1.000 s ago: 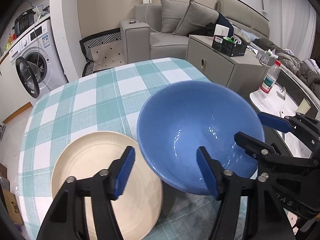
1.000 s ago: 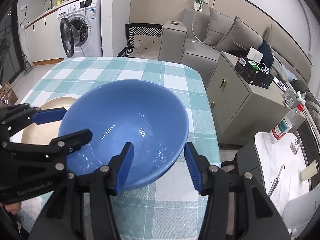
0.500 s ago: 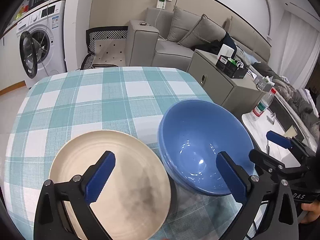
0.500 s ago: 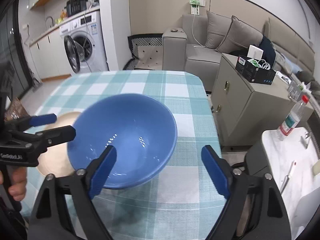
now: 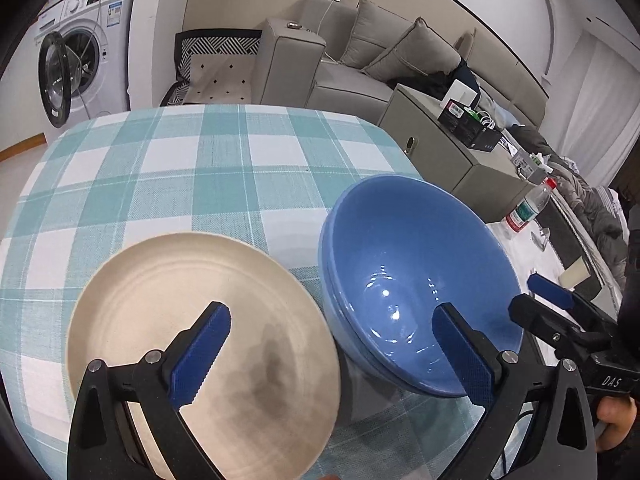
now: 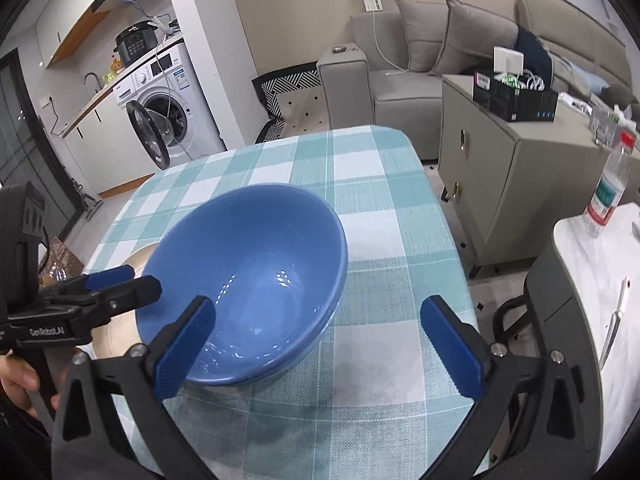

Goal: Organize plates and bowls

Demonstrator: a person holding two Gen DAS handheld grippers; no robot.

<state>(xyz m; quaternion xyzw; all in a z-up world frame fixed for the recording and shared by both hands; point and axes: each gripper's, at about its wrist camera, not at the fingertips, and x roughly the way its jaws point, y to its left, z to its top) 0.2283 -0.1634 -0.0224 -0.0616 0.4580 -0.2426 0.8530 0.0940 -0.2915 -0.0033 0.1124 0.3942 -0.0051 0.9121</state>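
A blue bowl [image 5: 412, 272] [image 6: 256, 256] sits nested in a second blue bowl on the checked table [image 5: 160, 168]; a double rim shows on its side. Beside it on the left lies a cream plate [image 5: 168, 300] [image 6: 140, 254], mostly hidden in the right wrist view. My left gripper [image 5: 330, 312] [image 6: 142, 276] hangs open over the gap between plate and bowl, touching neither. My right gripper [image 6: 316, 304] [image 5: 528, 294] has its jaws opening wide over the bowl's near right side, with nothing pressed between the pads.
The table's right edge [image 6: 452, 240] drops to a floor with a grey cabinet [image 6: 504, 168] and a white side table carrying a water bottle [image 6: 608, 188]. A black chair [image 6: 516, 320] stands close by. A sofa [image 5: 360, 68] and a washing machine [image 5: 80, 56] lie beyond.
Both grippers let go of the blue bowl's rim, opened wide and drew back. The bowl now rests on the table beside the plate.
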